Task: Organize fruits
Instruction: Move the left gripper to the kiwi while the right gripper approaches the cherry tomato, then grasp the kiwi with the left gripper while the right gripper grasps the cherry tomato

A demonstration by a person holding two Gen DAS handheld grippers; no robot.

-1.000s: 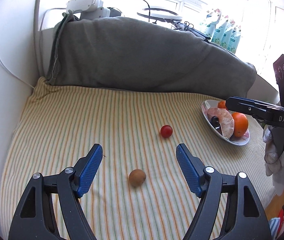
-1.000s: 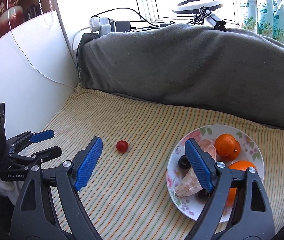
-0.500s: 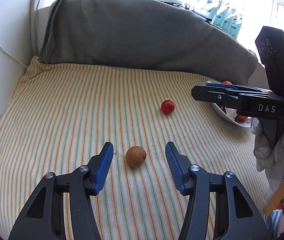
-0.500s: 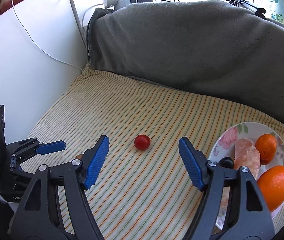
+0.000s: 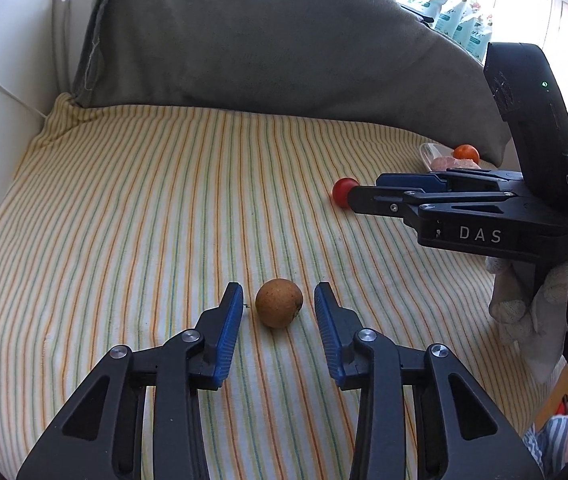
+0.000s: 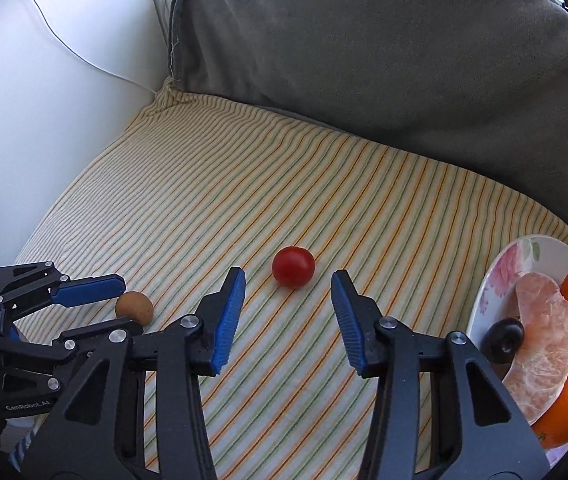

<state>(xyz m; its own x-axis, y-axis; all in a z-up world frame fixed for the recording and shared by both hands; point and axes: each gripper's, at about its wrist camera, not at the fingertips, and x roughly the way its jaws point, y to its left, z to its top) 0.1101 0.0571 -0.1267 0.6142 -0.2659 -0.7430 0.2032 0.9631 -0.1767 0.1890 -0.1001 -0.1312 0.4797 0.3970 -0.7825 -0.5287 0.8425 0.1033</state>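
A small brown round fruit (image 5: pixel 279 308) lies on the striped cloth (image 5: pixel 143 200). My left gripper (image 5: pixel 278 302) is open, with the fruit between its blue fingertips and a small gap on each side. It also shows in the right wrist view (image 6: pixel 133 307). A red cherry tomato (image 6: pixel 293 267) lies just ahead of my open right gripper (image 6: pixel 288 286), slightly beyond the fingertips. In the left wrist view the tomato (image 5: pixel 343 191) is partly hidden by the right gripper's fingers (image 5: pixel 404 194). A flowered plate (image 6: pixel 524 256) at the right holds oranges, a peeled citrus piece and a dark fruit.
A grey blanket-covered cushion (image 5: pixel 284 48) rises along the back of the cloth. A white wall (image 6: pixel 43 80) with a thin cable borders the left side. Bottles (image 5: pixel 460 20) stand by the window at the far right.
Both grippers moved forward and down. The left one came around the brown fruit and narrowed its jaws. The right one closed in on the tomato, leaving the plate off to its right.
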